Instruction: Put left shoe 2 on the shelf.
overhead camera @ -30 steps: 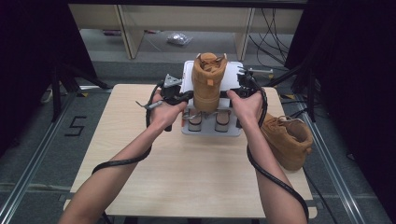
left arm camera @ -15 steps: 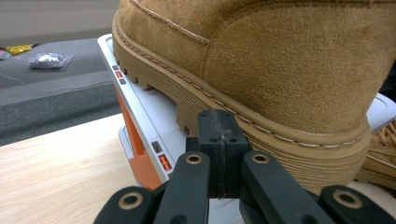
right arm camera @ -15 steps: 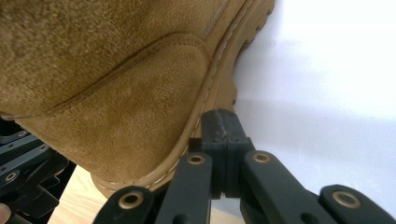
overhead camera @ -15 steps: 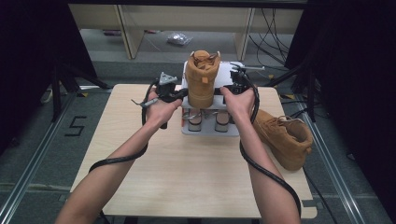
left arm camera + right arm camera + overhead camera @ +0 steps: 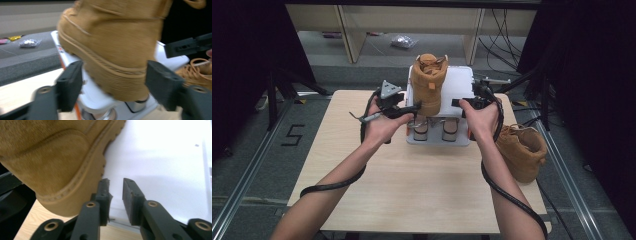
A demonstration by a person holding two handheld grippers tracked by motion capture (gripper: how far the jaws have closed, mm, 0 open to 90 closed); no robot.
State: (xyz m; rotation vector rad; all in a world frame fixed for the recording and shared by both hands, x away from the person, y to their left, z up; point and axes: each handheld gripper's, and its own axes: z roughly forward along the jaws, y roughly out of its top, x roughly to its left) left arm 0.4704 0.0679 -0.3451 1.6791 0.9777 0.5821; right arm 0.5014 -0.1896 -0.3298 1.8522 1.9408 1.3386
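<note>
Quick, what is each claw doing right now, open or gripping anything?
Left claw: just opened, jaws apart either side of the boot, not pressing.
Right claw: just opened slightly, narrow gap, holding nothing.

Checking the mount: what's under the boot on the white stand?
The tan boot stands heel-down on the white stand. Below it show two brown-topped cylinders. What the heel rests on is covered.

In the left gripper view the boot is cut off at twelve o'clock, so its top and laces are lost, and its edges are smeared by blur. In the right gripper view the same boot runs off at nine and twelve o'clock. From the high view the boot hides the middle of the white stand, and whether the left gripper touches the boot cannot be told.
</note>
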